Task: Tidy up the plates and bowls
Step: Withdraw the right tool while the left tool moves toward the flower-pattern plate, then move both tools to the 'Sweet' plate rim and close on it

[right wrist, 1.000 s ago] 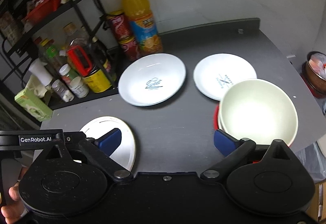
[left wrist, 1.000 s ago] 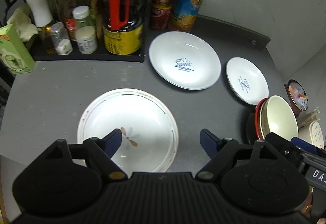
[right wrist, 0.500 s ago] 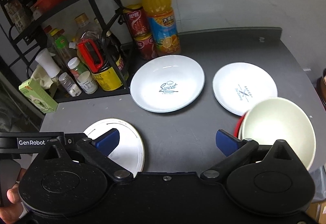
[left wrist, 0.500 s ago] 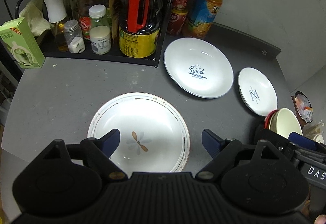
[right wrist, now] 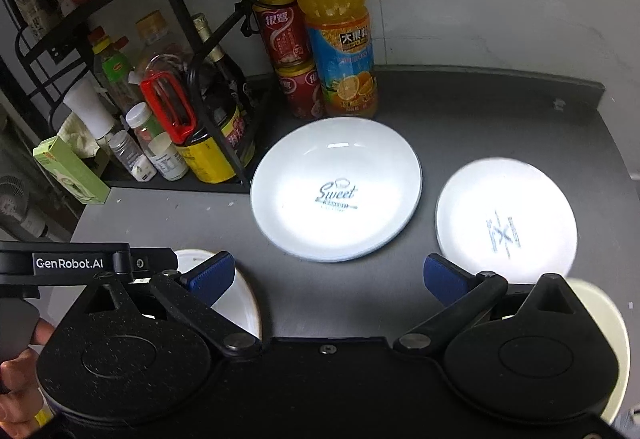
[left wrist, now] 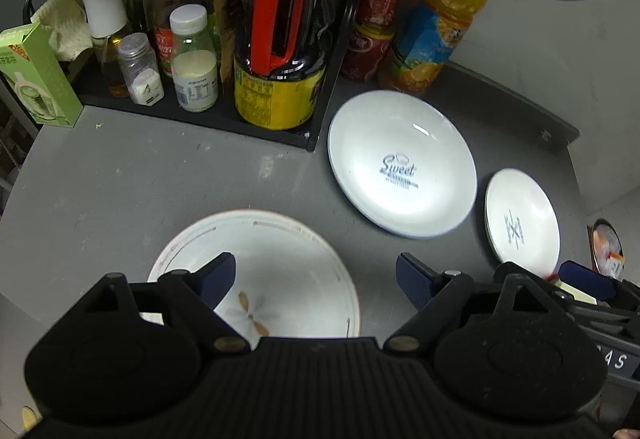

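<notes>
Plates sit apart on the bench [left wrist: 120,179]: flower plate [left wrist: 280,271] low centre under the wide-open, empty left claw [left wrist: 314,275], Sweet plate [right wrist: 336,187] mid-frame. Right claw [right wrist: 328,275] gapes empty too. A shallow bite on a thin rim could let a plate slip.

Home kitchen: condiment rack [right wrist: 168,51] sitting beside orange juice bottle [right wrist: 338,27], plates [right wrist: 336,189] lying on grey countertop [left wrist: 132,175].

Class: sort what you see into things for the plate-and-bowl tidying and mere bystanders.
Job: flower-pattern plate, "Sweet" plate, small white plate, cream bowl.
Bystanders: orange juice bottle, red cans, soy sauce jug, green carton.
</notes>
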The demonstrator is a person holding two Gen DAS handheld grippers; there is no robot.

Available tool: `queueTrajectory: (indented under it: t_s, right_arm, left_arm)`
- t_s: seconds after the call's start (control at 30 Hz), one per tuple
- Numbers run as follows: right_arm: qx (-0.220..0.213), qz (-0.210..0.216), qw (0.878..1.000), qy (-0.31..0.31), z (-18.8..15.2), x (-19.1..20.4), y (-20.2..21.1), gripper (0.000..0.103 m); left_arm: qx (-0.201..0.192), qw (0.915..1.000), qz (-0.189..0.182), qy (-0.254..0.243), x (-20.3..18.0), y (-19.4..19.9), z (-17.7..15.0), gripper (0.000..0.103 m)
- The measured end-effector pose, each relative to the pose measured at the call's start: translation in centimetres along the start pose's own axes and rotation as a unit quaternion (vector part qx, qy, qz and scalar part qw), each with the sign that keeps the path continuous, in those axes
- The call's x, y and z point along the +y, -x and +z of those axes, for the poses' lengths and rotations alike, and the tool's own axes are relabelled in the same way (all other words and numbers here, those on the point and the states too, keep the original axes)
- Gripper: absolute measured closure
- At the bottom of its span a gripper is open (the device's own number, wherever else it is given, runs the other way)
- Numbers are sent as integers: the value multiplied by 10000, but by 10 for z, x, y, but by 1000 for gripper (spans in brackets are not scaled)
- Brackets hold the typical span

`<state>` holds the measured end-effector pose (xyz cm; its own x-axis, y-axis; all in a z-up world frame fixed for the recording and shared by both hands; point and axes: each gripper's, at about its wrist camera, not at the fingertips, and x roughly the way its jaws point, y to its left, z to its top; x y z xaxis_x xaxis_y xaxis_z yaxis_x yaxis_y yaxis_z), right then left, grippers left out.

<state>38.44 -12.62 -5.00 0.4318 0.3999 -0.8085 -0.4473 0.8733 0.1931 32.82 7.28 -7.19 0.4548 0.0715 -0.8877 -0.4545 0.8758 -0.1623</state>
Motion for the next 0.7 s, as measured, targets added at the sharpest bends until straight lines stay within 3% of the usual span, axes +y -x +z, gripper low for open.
queueTrajectory:
  t_s: [0.17, 0.33, 0.5, 0.7]
  right_arm:
    - [59, 118, 9997, 190, 20, -10, -21, 3]
    - [198, 221, 9990, 320, 39, -23, -44, 16]
    - [388, 267, 9981, 392, 58, -37, -68, 21]
    - [569, 255, 9964, 582, 74, -45, -99, 24]
  left_arm:
    - [-48, 9995, 13, 298, -6, -14, 13, 17]
    - [-18, 9982, 43, 598, -11, -34, 23, 20]
    - [4, 9957, 50, 920, -13, -55, 32, 22]
    - [88, 9910, 51, 1335, -13, -85, 42, 33]
